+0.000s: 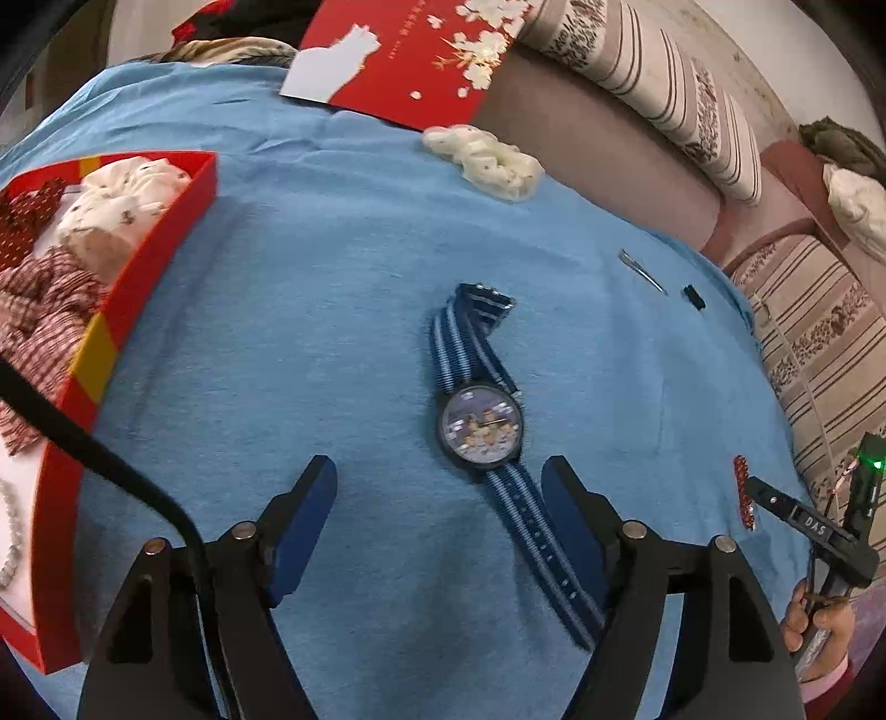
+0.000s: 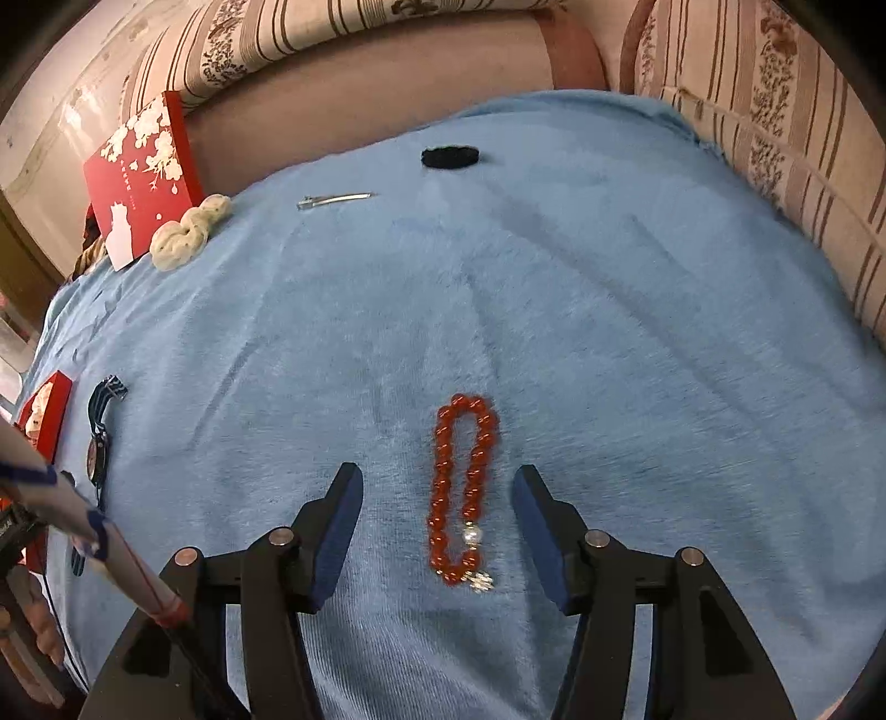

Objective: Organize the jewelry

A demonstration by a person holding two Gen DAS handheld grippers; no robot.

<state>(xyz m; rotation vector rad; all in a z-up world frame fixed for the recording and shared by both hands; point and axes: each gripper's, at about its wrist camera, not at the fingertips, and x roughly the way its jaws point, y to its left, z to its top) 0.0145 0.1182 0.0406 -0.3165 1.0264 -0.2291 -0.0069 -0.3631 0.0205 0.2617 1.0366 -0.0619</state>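
A wristwatch [image 1: 480, 425] with a blue striped strap lies on the blue cloth [image 1: 332, 332]. My left gripper [image 1: 440, 471] is open just short of it, the lower strap running between the fingers near the right one. A red bead bracelet [image 2: 462, 487] with a silver clasp lies on the cloth between the open fingers of my right gripper [image 2: 437, 482]. The bracelet also shows in the left wrist view [image 1: 743, 492], and the watch in the right wrist view [image 2: 99, 437]. A red box [image 1: 133, 310] at the left holds scrunchies and a pearl bracelet [image 1: 10, 531].
A white scrunchie [image 1: 484, 160], a silver hair clip [image 1: 642, 271] and a black hair tie [image 2: 449, 157] lie at the far side of the cloth. The red box lid [image 1: 410, 50] leans behind. A striped sofa [image 2: 775, 138] borders the cloth.
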